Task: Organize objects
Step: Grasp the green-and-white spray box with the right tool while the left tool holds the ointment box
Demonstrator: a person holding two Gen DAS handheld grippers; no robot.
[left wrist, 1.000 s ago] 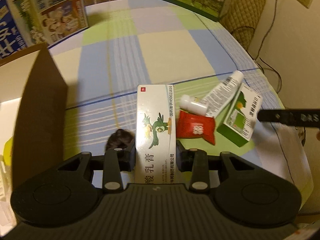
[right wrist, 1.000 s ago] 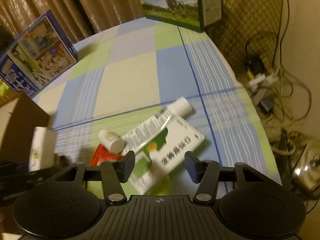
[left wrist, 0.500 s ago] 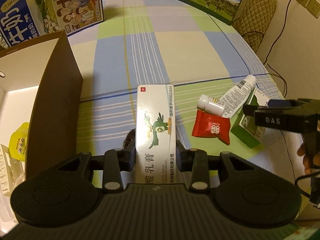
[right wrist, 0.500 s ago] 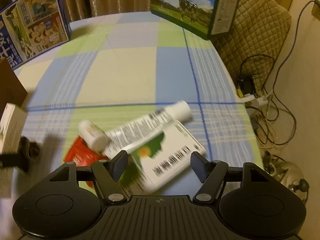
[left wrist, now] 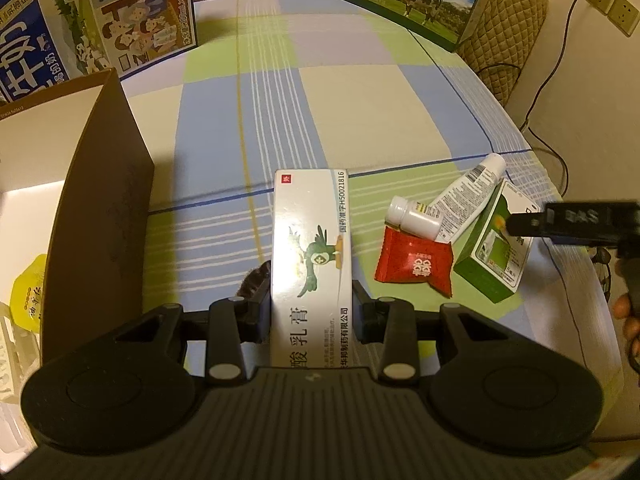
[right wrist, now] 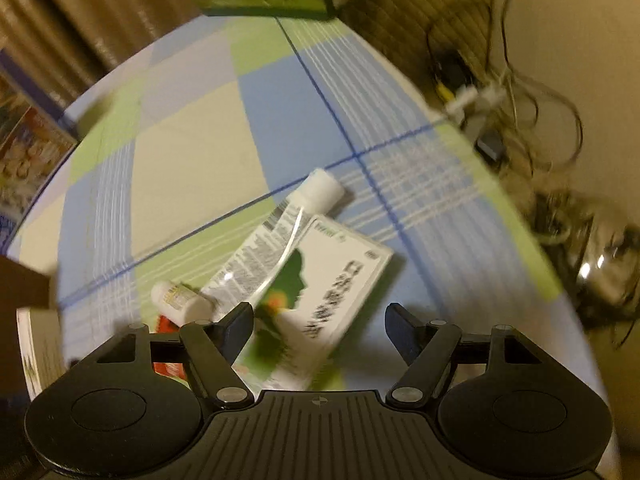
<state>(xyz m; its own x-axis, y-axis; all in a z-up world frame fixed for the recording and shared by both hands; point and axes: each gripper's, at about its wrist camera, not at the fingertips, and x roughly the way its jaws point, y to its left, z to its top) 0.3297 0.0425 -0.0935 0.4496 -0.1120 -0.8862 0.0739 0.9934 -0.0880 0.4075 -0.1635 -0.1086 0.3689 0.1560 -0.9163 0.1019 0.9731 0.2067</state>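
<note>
The right wrist view is smeared by motion: the lettering on the green-and-white cardboard box [right wrist: 320, 300] cannot be read, and the tangle of cables and the shiny metal object [right wrist: 600, 276] at the right stay vague. There the red foil sachet [right wrist: 168, 366] is mostly hidden behind the right claw [right wrist: 318, 330]. In the left wrist view the long white ointment box [left wrist: 311, 256] hides its lower end behind the left claw [left wrist: 311, 312], and a dark fuzzy thing [left wrist: 253, 282] beside it is too covered to identify. The open brown cardboard box [left wrist: 100, 216] is cut off by the left edge, as is the yellow-lidded cup [left wrist: 28, 296] inside.
</note>
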